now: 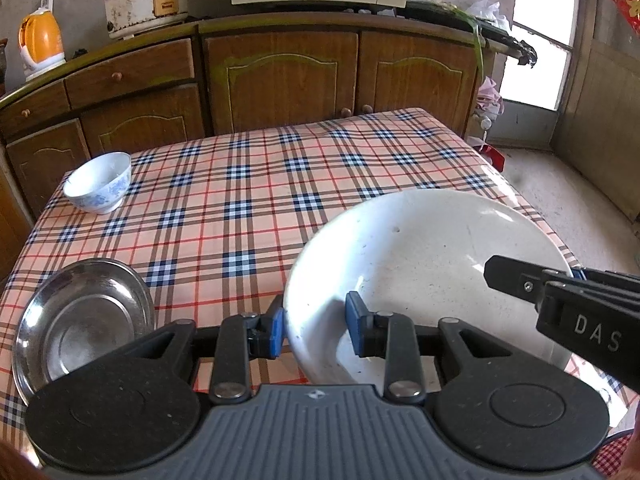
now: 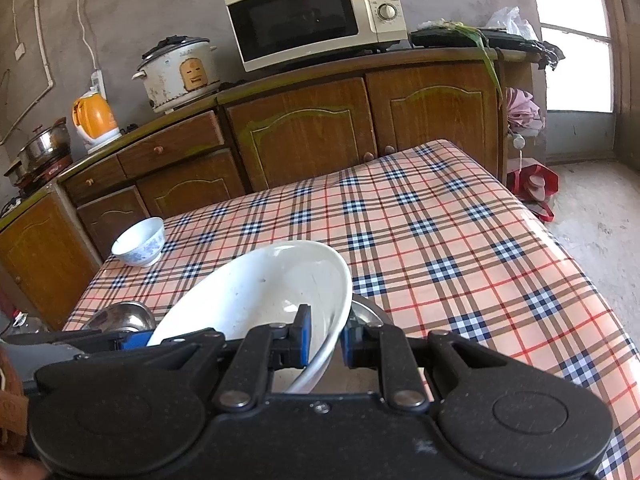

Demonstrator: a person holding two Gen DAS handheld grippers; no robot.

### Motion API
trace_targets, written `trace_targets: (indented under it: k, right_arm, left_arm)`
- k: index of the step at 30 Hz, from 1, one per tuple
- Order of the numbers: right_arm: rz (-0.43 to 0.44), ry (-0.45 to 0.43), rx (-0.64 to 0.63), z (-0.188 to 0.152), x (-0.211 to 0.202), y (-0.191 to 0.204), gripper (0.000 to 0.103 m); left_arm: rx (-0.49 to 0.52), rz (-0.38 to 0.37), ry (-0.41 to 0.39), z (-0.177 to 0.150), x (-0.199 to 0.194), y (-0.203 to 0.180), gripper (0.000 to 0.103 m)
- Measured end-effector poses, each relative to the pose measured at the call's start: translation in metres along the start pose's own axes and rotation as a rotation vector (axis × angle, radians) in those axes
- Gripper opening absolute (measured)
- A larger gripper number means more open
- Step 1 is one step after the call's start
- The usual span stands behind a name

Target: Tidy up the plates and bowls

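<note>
Straddling the near rim of the big white bowl (image 1: 420, 264), the left gripper (image 1: 316, 326) has its blue pads either side of the wall with visible gaps, so its jaws stand apart. Opposite it, the right gripper (image 2: 326, 340) brackets the bowl's other rim; whether it pinches I cannot tell. Left of the left gripper sits a steel plate (image 1: 80, 320) on the checked tablecloth (image 1: 248, 184). Farther ahead and left stands a small blue-patterned bowl (image 1: 99, 182).
</note>
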State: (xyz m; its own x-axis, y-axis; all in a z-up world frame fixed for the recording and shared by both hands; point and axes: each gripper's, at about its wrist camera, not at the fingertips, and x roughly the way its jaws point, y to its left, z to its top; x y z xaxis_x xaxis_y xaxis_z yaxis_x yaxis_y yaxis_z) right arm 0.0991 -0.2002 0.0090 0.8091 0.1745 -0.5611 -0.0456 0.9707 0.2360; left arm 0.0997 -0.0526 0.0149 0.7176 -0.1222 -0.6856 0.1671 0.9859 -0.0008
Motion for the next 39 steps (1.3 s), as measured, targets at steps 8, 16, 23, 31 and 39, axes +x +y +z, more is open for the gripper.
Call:
trace_targets:
  k: [8,16,23,31,39]
  right_arm:
    - [0.003,0.015,0.01,-0.005,0.013,-0.01,0.02]
    - [0.012,0.036,0.015,-0.012,0.034,-0.02,0.02]
    - [0.027,0.052,0.005,-0.018,0.052,-0.023,0.02]
    - [0.017,0.08,0.008,-0.022,0.065,-0.025,0.02]
    - [0.0,0.096,0.01,-0.024,0.071,-0.026,0.021]
  left_arm:
    - [0.005,-0.002,0.021,-0.001,0.013,-0.004,0.031]
    - [0.013,0.008,0.044,-0.003,0.029,-0.006,0.031]
    - [0.014,0.029,0.068,-0.004,0.044,-0.004,0.031]
    - [0.015,0.033,0.083,-0.006,0.053,-0.004,0.031]
    - [0.012,0.03,0.084,-0.006,0.057,-0.004,0.031]
